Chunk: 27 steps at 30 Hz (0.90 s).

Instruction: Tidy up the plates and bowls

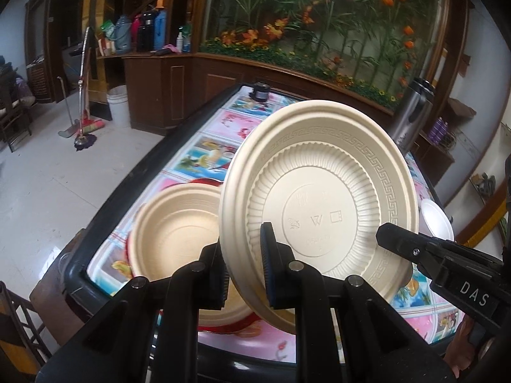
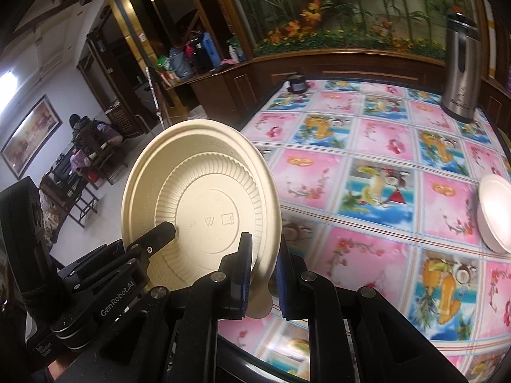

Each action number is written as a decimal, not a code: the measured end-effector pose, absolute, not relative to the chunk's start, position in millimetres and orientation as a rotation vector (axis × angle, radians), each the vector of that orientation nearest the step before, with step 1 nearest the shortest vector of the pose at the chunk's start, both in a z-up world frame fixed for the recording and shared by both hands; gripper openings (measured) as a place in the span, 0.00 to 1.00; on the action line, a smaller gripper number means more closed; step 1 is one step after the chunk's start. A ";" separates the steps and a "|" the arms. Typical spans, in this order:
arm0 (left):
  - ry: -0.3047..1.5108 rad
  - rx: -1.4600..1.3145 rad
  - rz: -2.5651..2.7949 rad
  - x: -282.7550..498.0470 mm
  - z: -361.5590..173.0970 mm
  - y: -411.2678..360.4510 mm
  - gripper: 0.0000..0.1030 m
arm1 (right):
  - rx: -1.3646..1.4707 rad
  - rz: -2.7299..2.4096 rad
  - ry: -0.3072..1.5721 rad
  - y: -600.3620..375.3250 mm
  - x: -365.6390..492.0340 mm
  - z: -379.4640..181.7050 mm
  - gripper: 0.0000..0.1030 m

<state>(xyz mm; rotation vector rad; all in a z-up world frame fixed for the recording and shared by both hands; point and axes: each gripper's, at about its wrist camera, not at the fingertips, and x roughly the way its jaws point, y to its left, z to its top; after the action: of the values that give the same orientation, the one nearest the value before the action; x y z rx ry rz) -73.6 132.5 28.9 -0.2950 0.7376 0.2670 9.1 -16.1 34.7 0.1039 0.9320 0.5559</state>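
A beige plate (image 1: pixel 319 198) with a ribbed underside and key-pattern rim stands on edge above the table, its underside facing both cameras. My left gripper (image 1: pixel 242 265) is shut on its lower rim. My right gripper (image 2: pixel 262 265) also clamps the same plate (image 2: pixel 204 204) at its lower edge; its finger shows in the left wrist view (image 1: pixel 399 239). A beige bowl (image 1: pixel 179 229) sits upright on a red plate (image 1: pixel 223 327) behind the held plate. A white bowl (image 2: pixel 495 214) rests at the table's right side, also in the left wrist view (image 1: pixel 437 221).
The table (image 2: pixel 367 166) has a pink and blue fruit-pattern cloth and a dark rim. A steel thermos (image 2: pixel 460 70) stands at the far right corner, a small dark jar (image 2: pixel 297 84) at the far left corner. A wooden cabinet and planter wall lie beyond.
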 end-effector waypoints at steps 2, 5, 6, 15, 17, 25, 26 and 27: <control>0.738 -0.298 0.282 -74.9 28.0 137.9 0.14 | 0.100 0.571 0.936 -7.3 10.6 33.8 0.13; 0.736 -0.304 0.304 -78.7 27.1 148.1 0.14 | 0.092 0.593 0.941 5.0 12.3 32.4 0.13; 0.736 -0.304 0.308 -80.1 26.9 149.9 0.14 | 0.091 0.600 0.943 8.9 12.4 32.0 0.13; 0.737 -0.320 0.357 -89.1 20.3 169.3 0.14 | 0.065 0.654 0.960 40.2 11.3 28.3 0.13; 0.743 -0.329 0.365 -90.1 17.9 173.2 0.14 | 0.062 0.665 0.968 44.8 11.8 25.4 0.13; 0.783 -0.354 0.387 -92.9 1.0 185.3 0.15 | 0.029 0.685 1.013 64.7 10.9 10.0 0.13; 0.788 -0.356 0.388 -92.8 -0.7 186.4 0.15 | 0.027 0.685 1.017 66.0 11.4 8.1 0.13; 0.793 -0.360 0.389 -92.6 -2.5 187.3 0.15 | 0.025 0.685 1.023 67.7 11.6 6.2 0.13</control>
<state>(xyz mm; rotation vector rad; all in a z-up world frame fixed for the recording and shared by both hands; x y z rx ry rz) -92.6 187.3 -2.5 -0.3597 0.7929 0.3889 11.6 67.7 6.2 0.0247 1.0227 0.6851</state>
